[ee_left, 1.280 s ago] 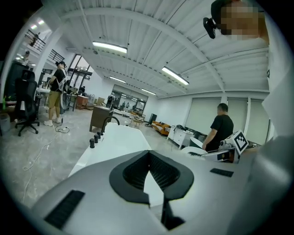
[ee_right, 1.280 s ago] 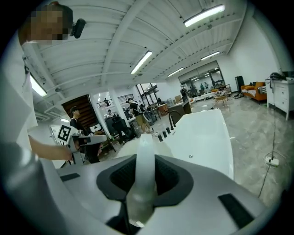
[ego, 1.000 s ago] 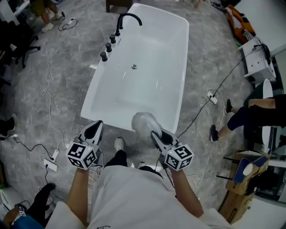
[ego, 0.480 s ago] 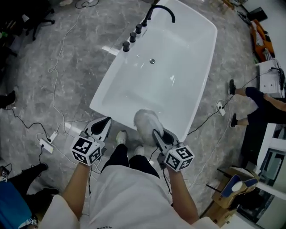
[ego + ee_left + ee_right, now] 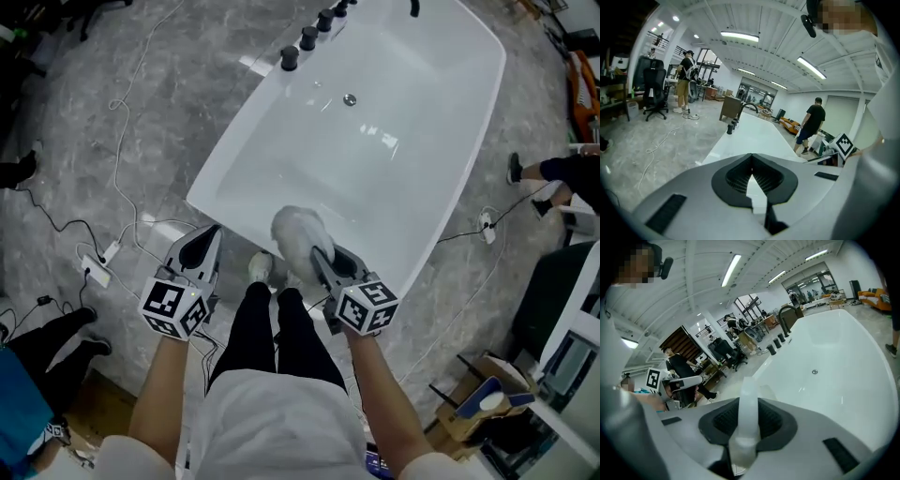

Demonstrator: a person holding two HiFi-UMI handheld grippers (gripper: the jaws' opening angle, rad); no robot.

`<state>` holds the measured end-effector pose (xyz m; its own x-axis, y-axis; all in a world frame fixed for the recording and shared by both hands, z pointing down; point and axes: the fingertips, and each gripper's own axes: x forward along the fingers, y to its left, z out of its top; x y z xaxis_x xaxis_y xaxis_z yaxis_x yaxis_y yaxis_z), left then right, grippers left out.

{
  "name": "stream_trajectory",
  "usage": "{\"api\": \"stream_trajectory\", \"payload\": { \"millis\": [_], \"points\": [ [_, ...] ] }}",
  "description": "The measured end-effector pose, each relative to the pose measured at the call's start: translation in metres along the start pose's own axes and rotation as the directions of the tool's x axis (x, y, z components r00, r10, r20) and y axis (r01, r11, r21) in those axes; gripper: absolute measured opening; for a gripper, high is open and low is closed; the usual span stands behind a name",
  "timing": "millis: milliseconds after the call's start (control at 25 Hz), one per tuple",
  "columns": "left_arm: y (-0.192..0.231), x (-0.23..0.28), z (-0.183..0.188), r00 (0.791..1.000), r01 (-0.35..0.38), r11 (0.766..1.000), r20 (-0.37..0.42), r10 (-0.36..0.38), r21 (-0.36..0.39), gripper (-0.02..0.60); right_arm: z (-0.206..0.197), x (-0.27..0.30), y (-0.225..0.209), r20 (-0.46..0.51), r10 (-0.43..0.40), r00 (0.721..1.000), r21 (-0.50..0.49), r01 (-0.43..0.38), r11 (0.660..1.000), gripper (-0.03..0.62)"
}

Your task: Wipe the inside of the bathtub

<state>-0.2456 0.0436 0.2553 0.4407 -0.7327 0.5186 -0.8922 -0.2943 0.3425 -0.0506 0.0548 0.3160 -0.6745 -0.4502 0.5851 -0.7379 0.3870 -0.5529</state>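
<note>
Since a second ago the bathtub (image 5: 375,141) drifts to the upper right of our head view, its spout nearly off the top. Our right gripper (image 5: 323,265) is clamped on the fluffy duster (image 5: 298,234) by its plastic handle (image 5: 746,404), at the tub's near rim, centre frame. Our left gripper (image 5: 202,248) is pinched together, empty. The duster looks light and soft, so we reckon the stiff handle's the place to hold.
</note>
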Motion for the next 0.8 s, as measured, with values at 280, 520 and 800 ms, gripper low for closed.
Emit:
{"api": "stream_trajectory", "payload": {
  "millis": [280, 520, 800],
  "points": [
    [0.021, 0.03, -0.041, 0.999, -0.036, 0.999, -0.042, 0.035, -0.015, 0.012, -0.03, 0.063, -0.026, -0.054, 0.005, 0.999, 0.065, -0.002, 0.998, 0.1],
    [0.032, 0.055, -0.068, 0.995, -0.065, 0.998, -0.078, 0.062, -0.027, 0.012, -0.055, 0.106, -0.044, -0.105, -0.029, 0.994, 0.162, 0.046, 0.986, 0.1],
    [0.053, 0.071, -0.091, 0.991, -0.054, 0.998, -0.119, 0.057, 0.033, 0.012, -0.073, 0.163, -0.031, -0.144, -0.057, 0.988, 0.223, 0.088, 0.971, 0.1]
  ]
}}
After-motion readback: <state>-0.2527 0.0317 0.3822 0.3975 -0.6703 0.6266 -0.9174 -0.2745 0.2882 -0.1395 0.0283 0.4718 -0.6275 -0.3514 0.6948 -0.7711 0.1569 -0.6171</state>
